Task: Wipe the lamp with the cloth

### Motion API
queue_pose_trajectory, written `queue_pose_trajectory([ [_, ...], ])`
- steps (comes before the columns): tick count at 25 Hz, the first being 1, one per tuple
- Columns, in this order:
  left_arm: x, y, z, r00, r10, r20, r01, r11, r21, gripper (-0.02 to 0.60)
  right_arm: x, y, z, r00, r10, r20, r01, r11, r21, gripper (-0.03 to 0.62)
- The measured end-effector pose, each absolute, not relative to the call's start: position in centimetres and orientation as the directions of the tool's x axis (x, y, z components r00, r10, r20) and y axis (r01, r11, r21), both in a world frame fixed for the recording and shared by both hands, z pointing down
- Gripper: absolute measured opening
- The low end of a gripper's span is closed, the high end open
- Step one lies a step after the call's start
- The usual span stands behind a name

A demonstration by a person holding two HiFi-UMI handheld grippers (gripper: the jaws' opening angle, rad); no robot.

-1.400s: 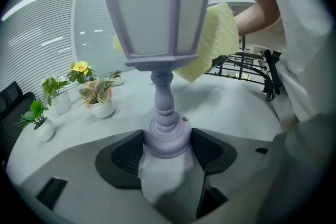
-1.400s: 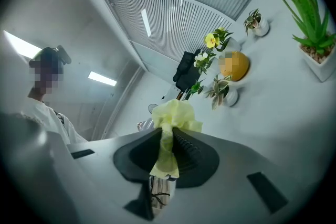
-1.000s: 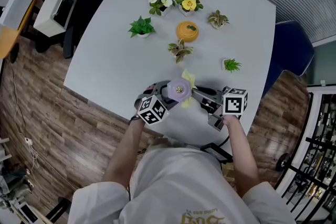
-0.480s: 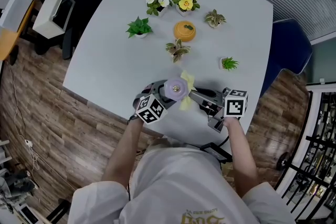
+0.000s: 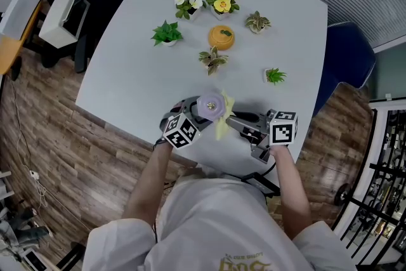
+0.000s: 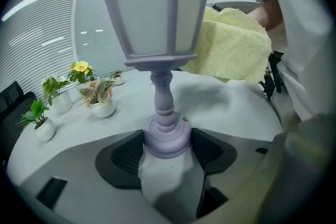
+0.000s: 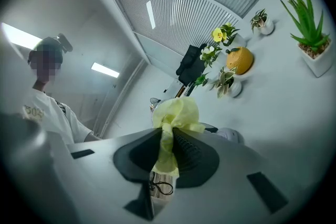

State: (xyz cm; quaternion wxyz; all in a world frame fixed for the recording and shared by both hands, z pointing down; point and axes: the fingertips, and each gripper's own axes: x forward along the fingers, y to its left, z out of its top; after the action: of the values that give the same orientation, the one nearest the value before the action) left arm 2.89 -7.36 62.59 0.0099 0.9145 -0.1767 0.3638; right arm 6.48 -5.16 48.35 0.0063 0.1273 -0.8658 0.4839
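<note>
**Near edge of the table: lamp and cloth, both in grip**

Item 1. Lamp point(image 6: 157, 18). Lavender, with a lantern-shaped head on a slim turned post and a round foot. It is upright close to the near edge of the table point(image 5: 136, 66). The left gripper point(image 6: 167, 147) has its jaws closed on the foot from either side. Judged light, rigid and top-heavy. The smooth finish is probably slick, and the thin post is the likely weak point. It is best held low at the foot, as now, which leaves the head and post free for wiping.

Item 2. Cloth point(image 7: 176, 113). Pale yellow, soft and bunched. The right gripper point(image 7: 167, 152) pinches it tight between its jaws, and a loose puff stands out past the tips. The puff sits at the right side of the lantern head, touching it or very nearly. Judged limp, so it will fold and drag rather than push. Light pressure should suit it.

Item 3. Room. Both grippers work right at the near edge, so a slip toward the person could carry the lamp off the table. Bare surface lies open to the left. Small potted plants point(image 5: 214, 60) and an orange pot point(image 5: 221, 37) sit toward the far edge, the nearest plant not far beyond the lamp.
</note>
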Motion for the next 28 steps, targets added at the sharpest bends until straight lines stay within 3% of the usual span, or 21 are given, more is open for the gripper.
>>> queue_pose_trajectory([
  [6,2.9,-7.3,62.6,0.672,-0.314,0.671,-0.329,-0.938,-0.109,0.296,5.5,-4.0,48.3,-0.976,-0.151,0.158,-0.216,0.539,-0.814,0.071],
  [28,3.0,-7.4,62.7,0.673,-0.312,0.671,-0.326,-0.939,-0.109,0.296,4.6,-4.6,50.8,-0.961,-0.138,0.238,-0.275,0.530,-0.802,0.071],
])
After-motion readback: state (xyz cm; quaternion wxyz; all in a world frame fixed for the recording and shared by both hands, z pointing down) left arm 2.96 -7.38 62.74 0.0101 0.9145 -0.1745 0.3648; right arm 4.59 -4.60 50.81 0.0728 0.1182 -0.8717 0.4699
